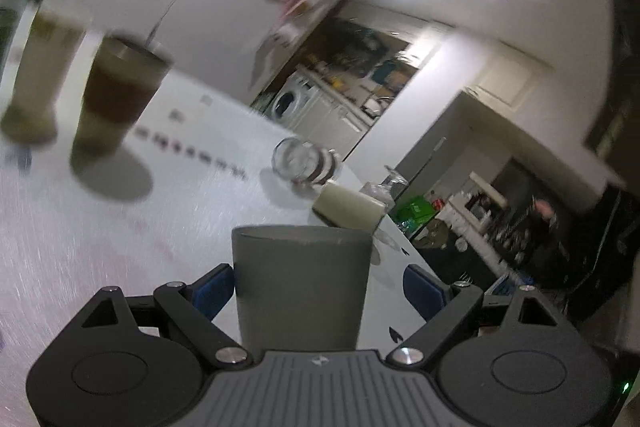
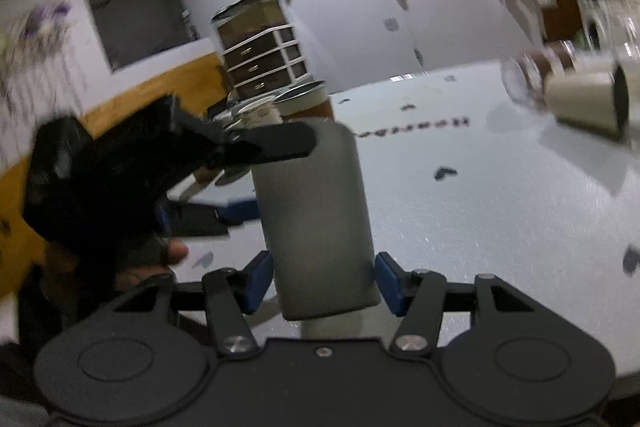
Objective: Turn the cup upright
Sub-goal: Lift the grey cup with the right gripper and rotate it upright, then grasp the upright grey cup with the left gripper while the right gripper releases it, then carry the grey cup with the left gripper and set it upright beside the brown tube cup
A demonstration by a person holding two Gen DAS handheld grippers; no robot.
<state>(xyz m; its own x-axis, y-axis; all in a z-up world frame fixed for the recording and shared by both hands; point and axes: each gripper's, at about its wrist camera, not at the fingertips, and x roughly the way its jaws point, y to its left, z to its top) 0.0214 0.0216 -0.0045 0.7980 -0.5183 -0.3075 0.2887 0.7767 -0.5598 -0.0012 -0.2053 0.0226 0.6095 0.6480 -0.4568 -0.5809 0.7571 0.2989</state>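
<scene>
A grey cup (image 1: 302, 283) stands between the blue pads of my left gripper (image 1: 320, 287); the left pad touches it and a gap shows at the right pad. In the right wrist view the same grey cup (image 2: 316, 223) sits between the pads of my right gripper (image 2: 320, 283), with small gaps on both sides. The left gripper (image 2: 240, 179) reaches in from the left there and straddles the cup's upper part, one finger (image 2: 276, 143) across its top. The cup is held above the white table (image 2: 480, 207).
A cream cup (image 1: 348, 209) and a clear glass (image 1: 304, 163) lie on their sides at the table's far edge, also seen in the right wrist view (image 2: 584, 99). Two tall tumblers (image 1: 116, 103) stand at the left. A drawer unit (image 2: 264, 59) stands beyond the table.
</scene>
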